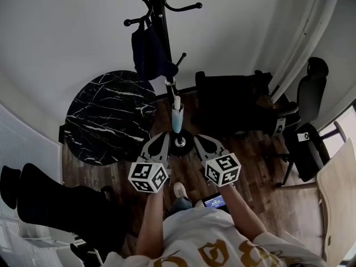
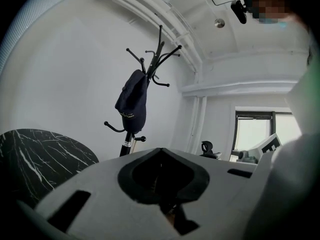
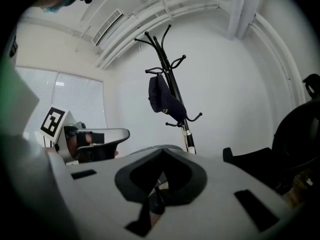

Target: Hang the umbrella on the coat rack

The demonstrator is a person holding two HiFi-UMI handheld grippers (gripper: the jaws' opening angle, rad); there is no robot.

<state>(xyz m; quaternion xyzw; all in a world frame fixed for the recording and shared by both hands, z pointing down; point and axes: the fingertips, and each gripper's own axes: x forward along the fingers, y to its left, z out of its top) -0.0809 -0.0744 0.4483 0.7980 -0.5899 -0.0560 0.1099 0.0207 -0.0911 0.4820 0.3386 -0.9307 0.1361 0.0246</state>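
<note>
A dark navy folded umbrella (image 1: pixel 147 52) hangs from a hook of the black coat rack (image 1: pixel 161 15), apart from both grippers. The left gripper view shows the umbrella (image 2: pixel 132 98) on the rack (image 2: pixel 156 59) ahead, and the right gripper view shows the umbrella (image 3: pixel 164 100) on the rack (image 3: pixel 167 59) too. My left gripper (image 1: pixel 164 137) and right gripper (image 1: pixel 197 138) are held side by side low in front of the rack's base, pointing at it. Both have their jaws together and hold nothing. A pale blue item with a white top (image 1: pixel 177 119) stands against the pole.
A round black marble table (image 1: pixel 108 115) stands left of the rack. A black armchair (image 1: pixel 233 102) and an office chair (image 1: pixel 308 93) are to the right, with a pale wooden chair (image 1: pixel 339 199) at the right edge. A dark bulky shape (image 1: pixel 44 202) lies low left.
</note>
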